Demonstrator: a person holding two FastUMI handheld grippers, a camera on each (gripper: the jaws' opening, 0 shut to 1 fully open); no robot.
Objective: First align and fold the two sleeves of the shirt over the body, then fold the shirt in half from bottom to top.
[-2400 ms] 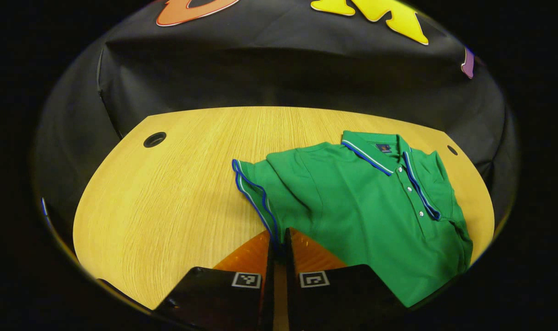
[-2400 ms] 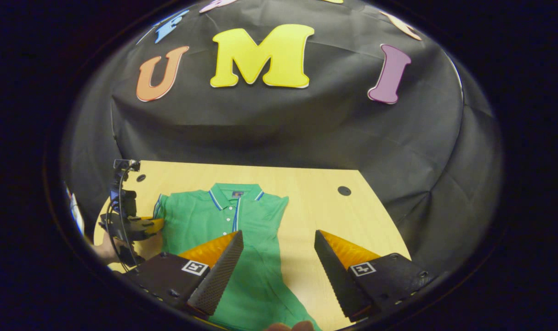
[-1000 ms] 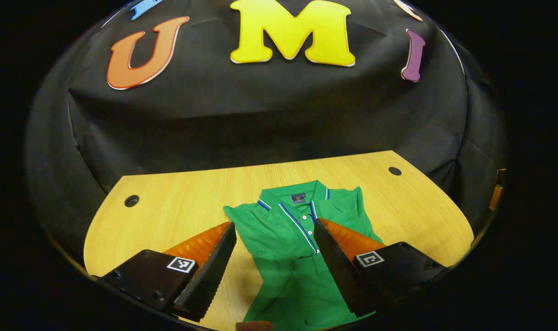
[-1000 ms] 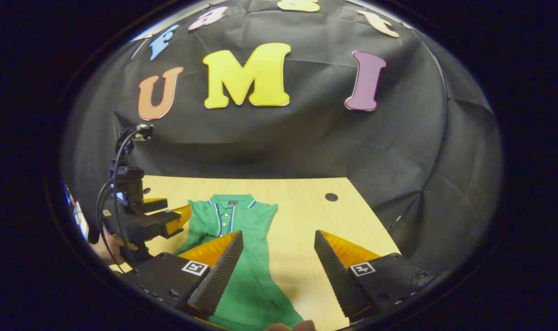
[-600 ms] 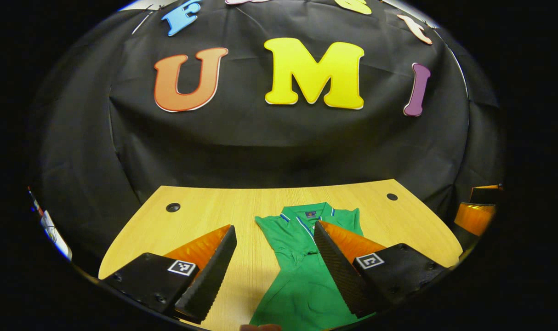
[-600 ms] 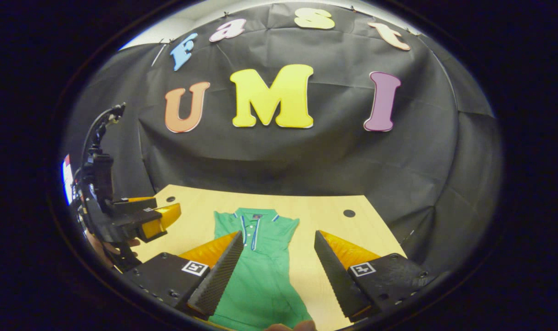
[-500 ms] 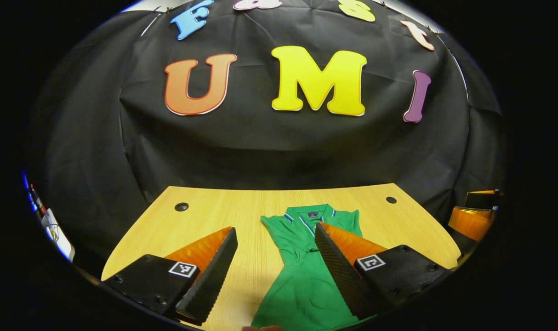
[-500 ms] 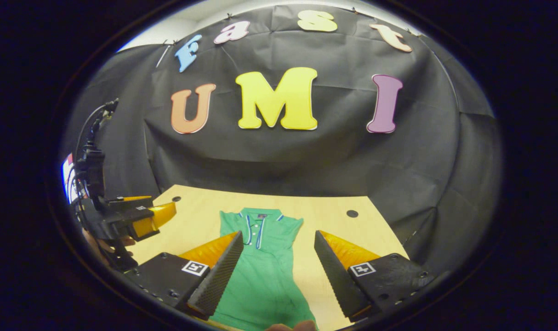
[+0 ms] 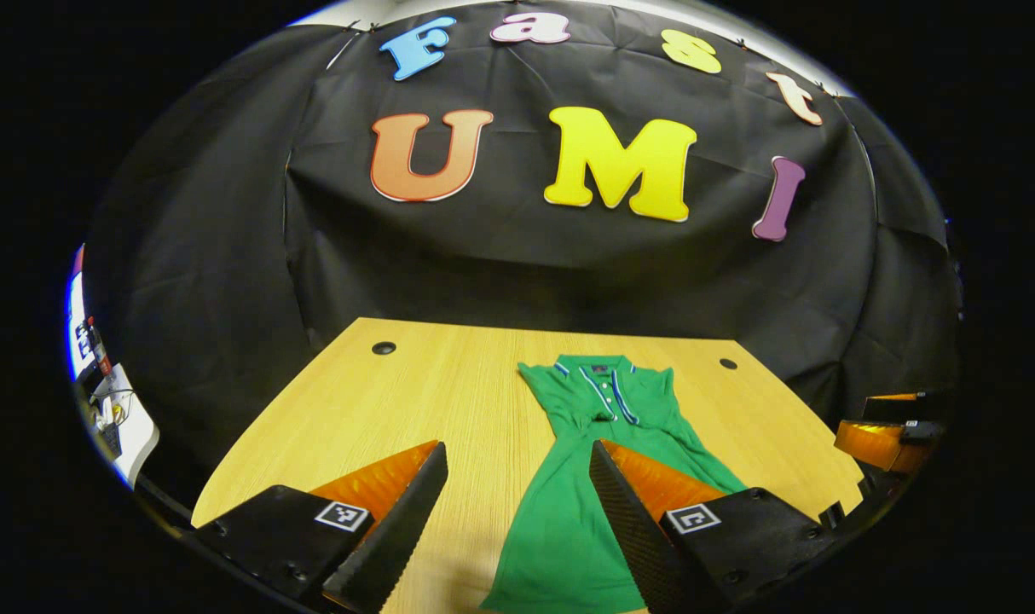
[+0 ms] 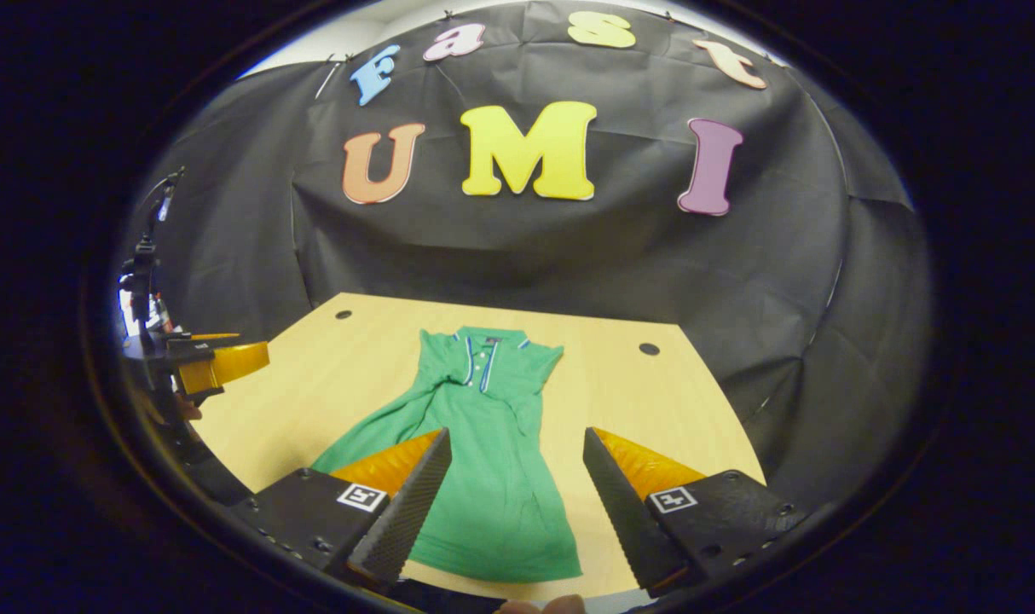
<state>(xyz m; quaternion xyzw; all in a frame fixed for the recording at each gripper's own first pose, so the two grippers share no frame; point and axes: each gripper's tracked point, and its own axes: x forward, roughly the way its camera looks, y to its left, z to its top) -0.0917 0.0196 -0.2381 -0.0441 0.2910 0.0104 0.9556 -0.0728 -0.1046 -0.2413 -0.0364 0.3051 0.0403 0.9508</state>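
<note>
A green polo shirt (image 9: 598, 443) (image 10: 479, 443) with a blue-and-white trimmed collar lies flat on the wooden table (image 9: 415, 401) (image 10: 637, 401), collar toward the far wall. Both sleeves are folded in over the body, so the shirt looks narrow at the shoulders and wider at the hem. My left gripper (image 9: 517, 512) hovers open above the near edge, left of the hem, with nothing between its fingers. It also shows at the left of the right gripper view (image 10: 219, 362). My right gripper (image 10: 516, 503) stands open over the shirt's hem, empty. Its fingers (image 9: 875, 443) appear at the right of the left gripper view.
The table has two round cable holes (image 9: 384, 348) (image 9: 727, 363) near its far corners. Black cloth walls close in behind and at both sides. Some equipment (image 9: 108, 409) sits beyond the table's left side.
My left gripper let go of the left sleeve, which now lies folded over the body, and opened. Both grippers have pulled back toward the near edge and risen.
</note>
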